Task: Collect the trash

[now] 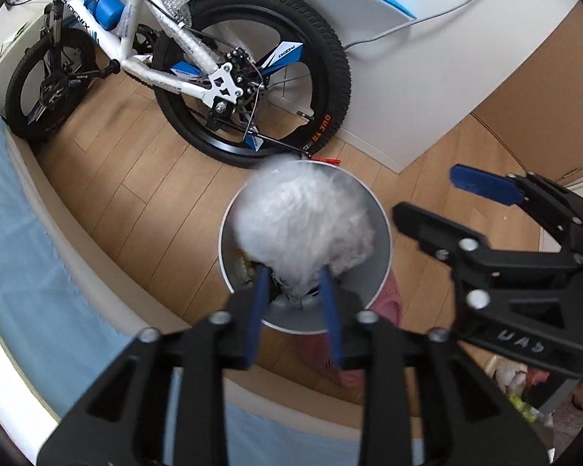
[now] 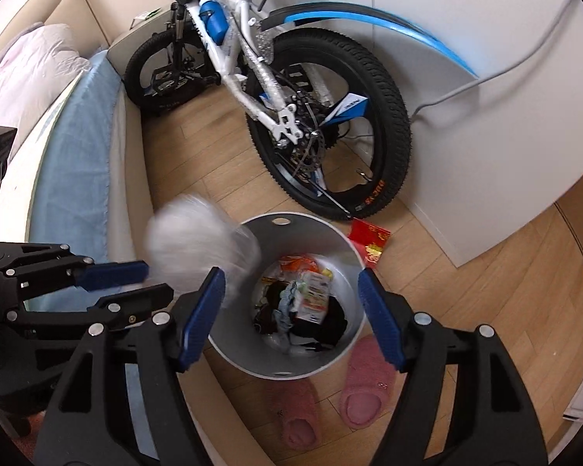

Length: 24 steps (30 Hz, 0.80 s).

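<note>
A round grey trash bin (image 1: pixel 365 268) stands on the wooden floor; the right wrist view shows its rim (image 2: pixel 346 233) and wrappers, a small carton (image 2: pixel 313 295) and dark scraps inside. A blurred white crumpled plastic bag (image 1: pixel 303 217) hangs over the bin's left rim, also in the right wrist view (image 2: pixel 198 244). My left gripper (image 1: pixel 295 272) has its blue pads apart at the bag's lower end; whether they pinch it is unclear. My right gripper (image 2: pixel 291 283) is open and empty above the bin, and also shows in the left wrist view (image 1: pixel 427 198).
A white and blue bicycle (image 2: pixel 287 89) leans on the white wall behind the bin. A red packet (image 2: pixel 371 240) lies on the floor by the rear tyre. Pink slippers (image 2: pixel 363 384) lie in front of the bin. A bed with blue sheet (image 2: pixel 74 178) runs along the left.
</note>
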Each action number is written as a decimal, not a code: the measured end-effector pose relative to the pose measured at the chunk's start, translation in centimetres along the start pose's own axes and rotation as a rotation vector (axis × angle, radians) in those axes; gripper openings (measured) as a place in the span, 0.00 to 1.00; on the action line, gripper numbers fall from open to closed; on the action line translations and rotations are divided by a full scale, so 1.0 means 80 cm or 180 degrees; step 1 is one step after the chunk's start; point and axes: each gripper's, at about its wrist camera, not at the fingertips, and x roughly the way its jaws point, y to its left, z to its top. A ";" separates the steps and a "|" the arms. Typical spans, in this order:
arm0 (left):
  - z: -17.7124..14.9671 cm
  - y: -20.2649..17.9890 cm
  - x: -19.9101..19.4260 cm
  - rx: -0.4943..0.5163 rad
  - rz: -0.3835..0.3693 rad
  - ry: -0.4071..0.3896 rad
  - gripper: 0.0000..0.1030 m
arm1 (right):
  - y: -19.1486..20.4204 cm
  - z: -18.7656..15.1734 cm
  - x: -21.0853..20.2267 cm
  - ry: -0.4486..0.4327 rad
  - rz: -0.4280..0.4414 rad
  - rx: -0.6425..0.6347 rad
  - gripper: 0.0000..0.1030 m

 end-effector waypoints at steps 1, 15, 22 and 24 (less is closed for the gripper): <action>-0.001 -0.001 -0.001 0.0009 -0.0003 -0.0004 0.37 | -0.002 -0.001 -0.002 -0.0001 -0.0011 0.0009 0.66; -0.033 0.000 -0.053 0.0145 0.0318 -0.0005 0.52 | 0.046 -0.006 -0.043 -0.0041 0.0030 -0.0199 0.66; -0.064 0.039 -0.122 -0.0149 0.0476 -0.0217 0.52 | 0.102 -0.009 -0.101 -0.0239 0.0117 -0.0308 0.70; -0.081 0.054 -0.148 -0.0282 0.0520 -0.0304 0.52 | 0.126 -0.010 -0.122 -0.0320 0.0148 -0.0396 0.72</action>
